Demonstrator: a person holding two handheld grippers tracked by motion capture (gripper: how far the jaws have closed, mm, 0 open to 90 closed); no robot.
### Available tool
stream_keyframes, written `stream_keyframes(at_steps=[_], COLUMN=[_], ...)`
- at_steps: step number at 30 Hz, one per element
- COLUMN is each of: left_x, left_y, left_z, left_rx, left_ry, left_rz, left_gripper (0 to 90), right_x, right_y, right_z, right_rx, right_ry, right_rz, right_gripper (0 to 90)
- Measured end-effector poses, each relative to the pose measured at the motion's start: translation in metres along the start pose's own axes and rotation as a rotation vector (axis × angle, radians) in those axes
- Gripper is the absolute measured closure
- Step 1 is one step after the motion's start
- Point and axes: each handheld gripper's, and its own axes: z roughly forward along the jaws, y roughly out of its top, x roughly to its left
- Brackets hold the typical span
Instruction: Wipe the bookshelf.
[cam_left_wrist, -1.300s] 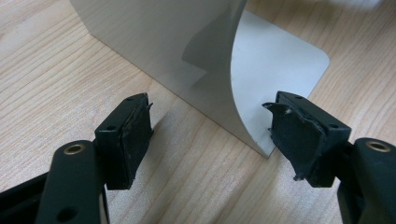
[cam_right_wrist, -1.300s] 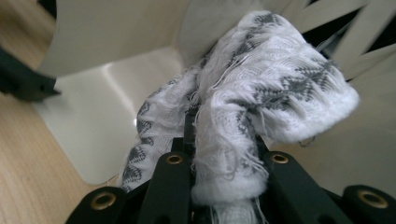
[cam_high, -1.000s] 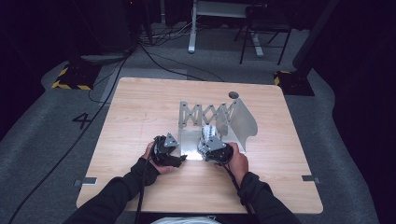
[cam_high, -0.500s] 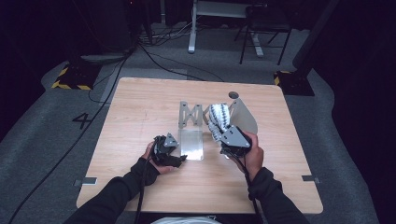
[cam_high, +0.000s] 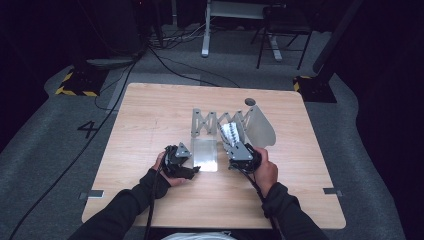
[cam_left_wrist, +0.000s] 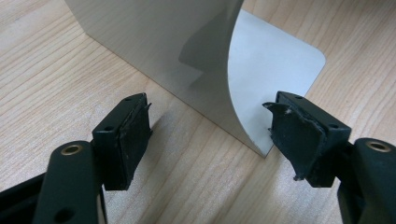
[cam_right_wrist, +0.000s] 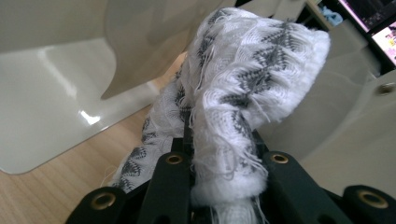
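Note:
A metal expanding rack (cam_high: 216, 121) stands mid-table, with a flat base plate (cam_high: 205, 155) at its left end and a curved upright plate (cam_high: 261, 129) at its right. My left gripper (cam_high: 194, 169) is open, its pads (cam_left_wrist: 134, 127) on either side of the base plate's corner (cam_left_wrist: 280, 70) without touching it. My right gripper (cam_high: 239, 150) is shut on a white cloth with a grey zigzag pattern (cam_high: 229, 133), lifted off the table in front of the rack. In the right gripper view the cloth (cam_right_wrist: 243, 88) bunches up above the right gripper (cam_right_wrist: 226, 158), with pale plates behind it.
The wooden table (cam_high: 150, 120) has a small round hole (cam_high: 250, 101) near its far edge. Beyond the table are carpet, cables, a chair and desk legs. Both forearms come in from the table's near edge.
The right gripper has lifted the cloth and carried it a little right and away, toward the rack. The left gripper has stayed put.

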Motion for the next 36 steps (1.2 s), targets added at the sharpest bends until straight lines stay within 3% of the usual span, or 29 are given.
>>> stream_keyframes(at_steps=[8, 14, 18, 20, 24, 28, 29, 31, 33, 36], left_x=[0.0, 0.0, 0.0, 0.0, 0.0, 0.0, 0.0, 0.0, 0.0, 0.0], left_y=[0.0, 0.0, 0.0, 0.0, 0.0, 0.0, 0.0, 0.0, 0.0, 0.0], left_z=[0.0, 0.0, 0.0, 0.0, 0.0, 0.0, 0.0, 0.0, 0.0, 0.0], left_rx=[-0.001, -0.001, 0.0, 0.0, 0.0, 0.0, 0.0, 0.0, 0.001, 0.001], left_ry=[-0.001, -0.001, -0.001, -0.001, 0.003, 0.003, 0.003, 0.003, -0.002, 0.001], left_rz=[-0.001, -0.001, 0.0, 0.0, 0.001, 0.001, 0.001, 0.001, 0.0, 0.001], left_gripper=[28.6, 28.6, 28.6, 28.5, 28.5, 28.5, 28.5, 28.5, 28.6, 28.6], right_x=[0.027, 0.037, 0.025, 0.016, -0.008, -0.032, -0.036, -0.039, -0.037, -0.023], right_y=[-0.013, -0.014, -0.004, 0.002, 0.011, 0.014, 0.014, 0.012, 0.013, 0.019], right_z=[0.026, 0.032, 0.018, 0.008, -0.017, -0.039, -0.041, -0.04, -0.038, -0.026], right_rx=[0.077, 0.065, -0.006, -0.046, -0.111, -0.159, -0.163, -0.163, -0.157, -0.126], right_ry=[0.06, 0.096, 0.107, 0.133, 0.077, -0.031, -0.032, -0.027, -0.024, -0.009], right_rz=[-0.035, -0.045, 0.006, 0.06, 0.11, 0.122, 0.135, 0.162, 0.156, 0.099], right_gripper=[79.2, 79.1, 79.0, 79.0, 78.9, 79.0, 79.0, 79.0, 79.1, 79.0])
